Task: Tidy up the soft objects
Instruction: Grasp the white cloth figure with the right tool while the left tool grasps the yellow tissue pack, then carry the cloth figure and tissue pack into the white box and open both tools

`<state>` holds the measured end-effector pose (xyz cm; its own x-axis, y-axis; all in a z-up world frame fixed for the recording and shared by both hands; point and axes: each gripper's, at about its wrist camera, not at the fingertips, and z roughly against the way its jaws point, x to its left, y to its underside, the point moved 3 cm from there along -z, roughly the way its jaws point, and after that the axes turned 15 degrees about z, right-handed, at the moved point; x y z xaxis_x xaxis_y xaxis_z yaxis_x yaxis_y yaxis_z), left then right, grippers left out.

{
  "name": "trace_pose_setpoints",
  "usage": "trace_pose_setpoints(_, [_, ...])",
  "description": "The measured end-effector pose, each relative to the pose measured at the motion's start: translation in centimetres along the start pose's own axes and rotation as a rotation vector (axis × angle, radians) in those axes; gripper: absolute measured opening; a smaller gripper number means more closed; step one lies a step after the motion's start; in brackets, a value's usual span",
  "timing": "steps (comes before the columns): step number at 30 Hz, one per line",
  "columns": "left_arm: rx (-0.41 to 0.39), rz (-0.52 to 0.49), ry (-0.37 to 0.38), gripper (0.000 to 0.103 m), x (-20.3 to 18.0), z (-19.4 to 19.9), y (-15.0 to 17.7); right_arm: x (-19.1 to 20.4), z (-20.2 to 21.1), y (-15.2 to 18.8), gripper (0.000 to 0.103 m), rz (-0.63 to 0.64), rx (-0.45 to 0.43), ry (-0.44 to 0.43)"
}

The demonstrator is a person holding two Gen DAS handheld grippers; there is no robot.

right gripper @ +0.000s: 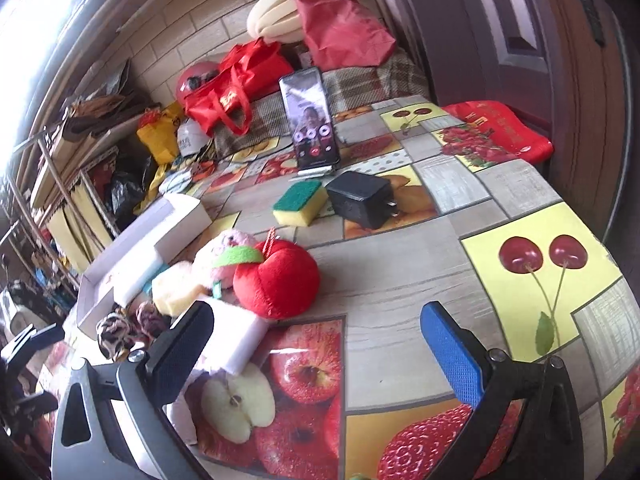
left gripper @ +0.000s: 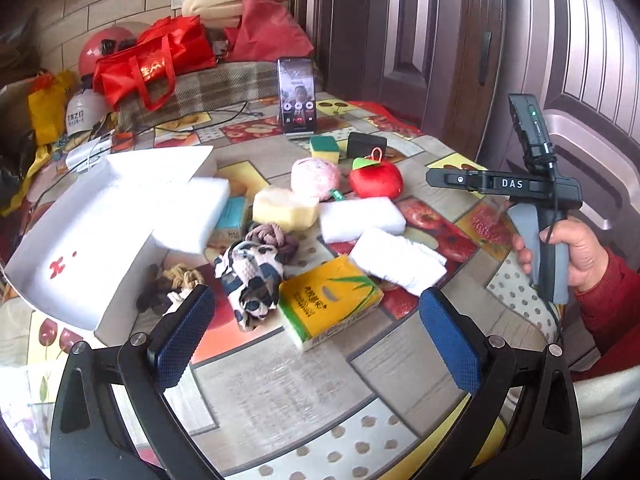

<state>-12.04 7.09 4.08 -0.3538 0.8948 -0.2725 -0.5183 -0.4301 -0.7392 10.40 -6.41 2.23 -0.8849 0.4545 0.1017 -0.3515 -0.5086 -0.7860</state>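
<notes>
Lying in a heap on the fruit-patterned tablecloth [left gripper: 280, 380], the soft things sit just beside the open white cardboard box [left gripper: 76, 248]. One white foam block [left gripper: 192, 212] rests partly on the edge of this box. Further from the box come a yellow sponge piece [left gripper: 286, 208], a pink fluffy ball [left gripper: 315, 178] and a red plush apple [left gripper: 376, 180]. The spotted black-and-white cloth [left gripper: 250, 280] touches the yellow tissue pack [left gripper: 332, 300]. The left gripper [left gripper: 316, 330] hangs wide apart above the table, holding nothing. The right gripper [right gripper: 320, 354], away from the box, is also wide and holds nothing.
</notes>
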Motion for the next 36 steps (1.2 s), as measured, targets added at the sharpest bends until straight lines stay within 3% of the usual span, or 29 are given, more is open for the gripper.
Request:
trace_pose_setpoints(4, [0.082, -0.018, 0.002, 0.102, -0.2, -1.8, 1.5, 3.5, -0.2, 0.4, 0.103, 0.119, 0.043, -0.114])
trace_pose_setpoints(8, [0.145, -0.053, 0.025, 0.096, -1.4, -4.0, 1.8, 6.7, -1.5, 1.2, 0.103, 0.221, 0.140, -0.223])
trace_pose_setpoints(11, [0.179, -0.060, 0.005, 0.095, -1.9, -5.6, 1.5, 9.0, -2.6, 2.0, 0.099, 0.350, 0.199, -0.199])
trace_pose_setpoints(14, [0.209, -0.039, -0.005, 0.093, -1.5, -7.2, 0.7, 9.9, -4.0, 2.5, 0.071, 0.395, 0.259, -0.178])
trace_pose_setpoints(18, [0.252, -0.024, -0.013, 0.084, -1.0, -9.3, 0.0, 8.9, -3.8, 2.2, 0.042, 0.377, 0.234, -0.155])
trace_pose_setpoints(19, [0.252, -0.031, -0.018, 0.084, -1.1, -9.6, -0.1, 8.2, -3.8, 2.2, 0.037, 0.352, 0.228, -0.161])
trace_pose_setpoints(22, [0.244, -0.074, -0.008, 0.079, -2.2, -9.6, 0.0, 6.7, -3.7, 2.0, 0.036, 0.283, 0.209, -0.147])
trace_pose_setpoints(27, [0.126, -0.151, 0.009, 0.076, -3.8, -7.0, 0.0, 5.2, -2.4, 2.0, 0.034, 0.212, 0.153, -0.184])
trace_pose_setpoints(32, [-0.029, -0.185, 0.015, 0.077, -4.5, -3.9, -0.1, 7.3, 0.9, 0.8, 0.034, 0.326, -0.041, -0.158])
trace_pose_setpoints(36, [-0.133, -0.118, 0.030, 0.077, -3.1, -1.7, -0.7, 8.0, 1.9, -0.4, 0.034, 0.347, -0.166, -0.100])
